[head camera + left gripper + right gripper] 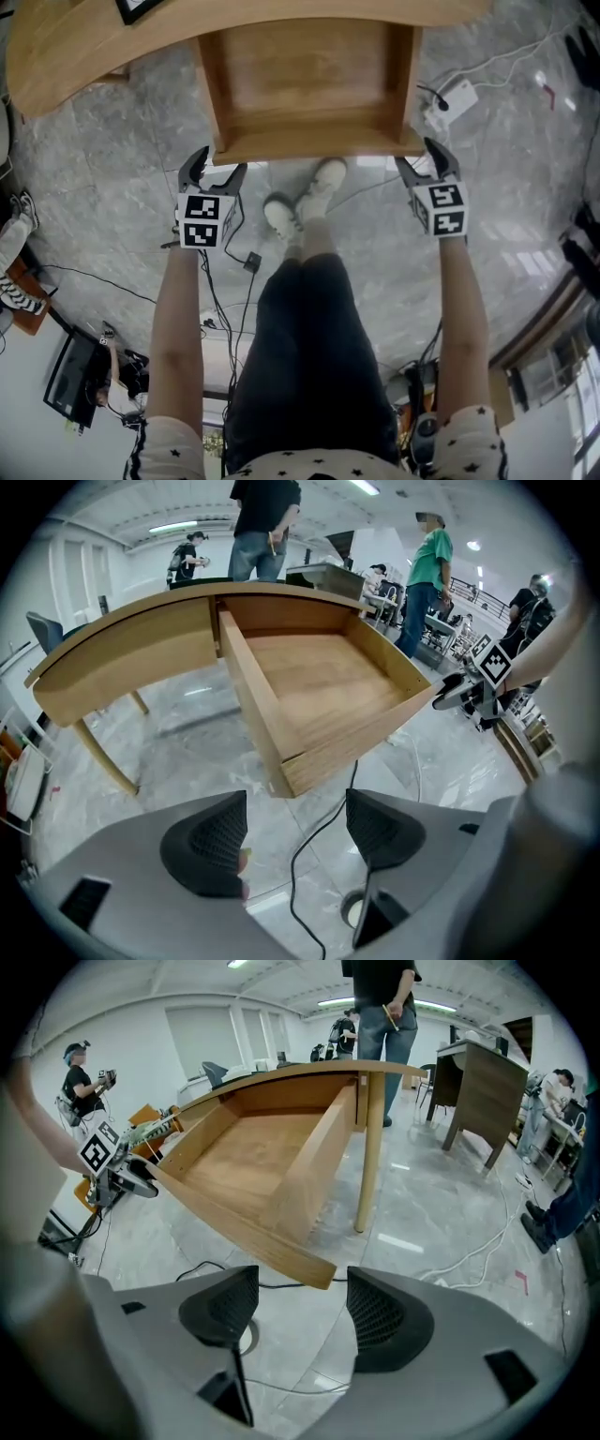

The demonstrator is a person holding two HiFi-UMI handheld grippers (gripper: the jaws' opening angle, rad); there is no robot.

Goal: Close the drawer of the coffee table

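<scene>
The coffee table (75,47) is light wood with a curved top. Its drawer (309,84) stands pulled out toward me, empty, with its front panel (319,142) nearest. My left gripper (214,172) is open just off the panel's left corner, with nothing between its jaws. My right gripper (427,161) is open at the panel's right corner, also empty. In the left gripper view the drawer (319,682) lies ahead of the open left gripper (295,832). In the right gripper view the drawer's front corner (319,1274) hangs just beyond the open right gripper (300,1307).
My legs and white shoes (300,202) are on the grey marble floor below the drawer. Black cables (220,291) trail on the floor; a white power strip (450,101) lies right of the table. A table leg (368,1157) stands behind the drawer. People stand in the background.
</scene>
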